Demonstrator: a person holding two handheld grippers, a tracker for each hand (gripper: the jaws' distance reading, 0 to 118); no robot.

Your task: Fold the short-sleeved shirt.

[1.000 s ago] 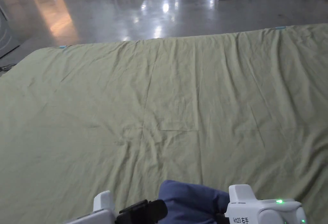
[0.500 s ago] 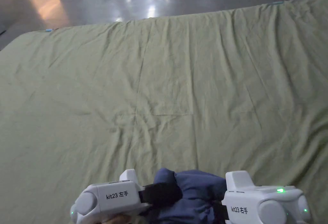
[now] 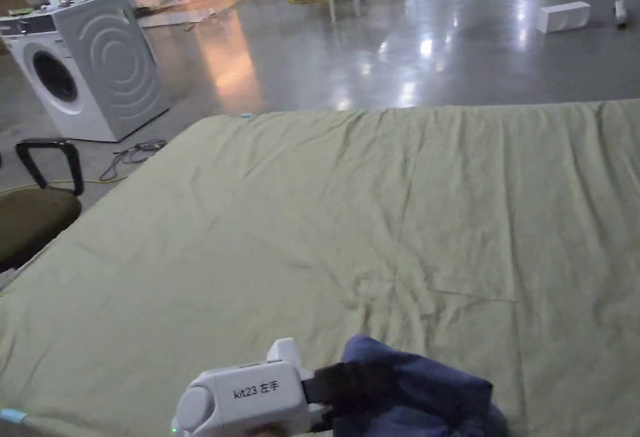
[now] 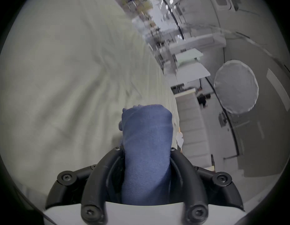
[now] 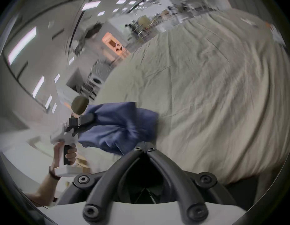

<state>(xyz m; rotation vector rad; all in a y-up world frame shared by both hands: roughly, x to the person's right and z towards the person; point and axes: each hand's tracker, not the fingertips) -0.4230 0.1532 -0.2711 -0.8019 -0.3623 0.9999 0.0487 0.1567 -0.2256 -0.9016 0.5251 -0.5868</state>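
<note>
Item: blue shirt (image 3: 419, 391), bunched at the near edge of the green sheet (image 3: 375, 219).

Left gripper (image 4: 146, 149): your jaws clamp a thick wad of it.

Right gripper (image 5: 145, 145): jaws closed tip to tip, gripping nothing.

Risk: the wad likely spans several layers; lifting could drag the shirt up tangled.

Views: the right gripper view adds your hand (image 5: 66, 153); the head view, a washing machine (image 3: 87, 63).

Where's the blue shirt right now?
In the head view, the blue shirt sits bunched at the green sheet's near edge, clamped in the left gripper.
</note>
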